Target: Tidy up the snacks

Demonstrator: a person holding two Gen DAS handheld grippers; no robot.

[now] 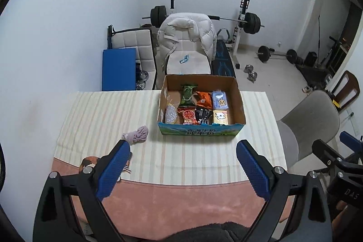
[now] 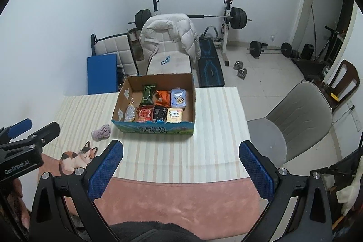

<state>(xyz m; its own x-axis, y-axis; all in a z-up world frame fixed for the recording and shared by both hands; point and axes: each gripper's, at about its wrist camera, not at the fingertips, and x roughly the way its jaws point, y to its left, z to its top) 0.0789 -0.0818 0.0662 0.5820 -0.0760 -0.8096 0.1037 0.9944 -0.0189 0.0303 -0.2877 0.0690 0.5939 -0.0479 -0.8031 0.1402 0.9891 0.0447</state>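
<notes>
A cardboard box stands at the far side of the striped table. Inside lie several snack packs in two rows: a green pack, an orange pack, a red pack, a black pack and a silver pouch. My left gripper hangs open, held back from the box with nothing in it. My right gripper is open and empty too, also short of the box.
A crumpled purple cloth lies left of the box. A cat picture marks the pink mat at the near edge. A grey chair stands right of the table; a jacket-draped chair and weights stand behind.
</notes>
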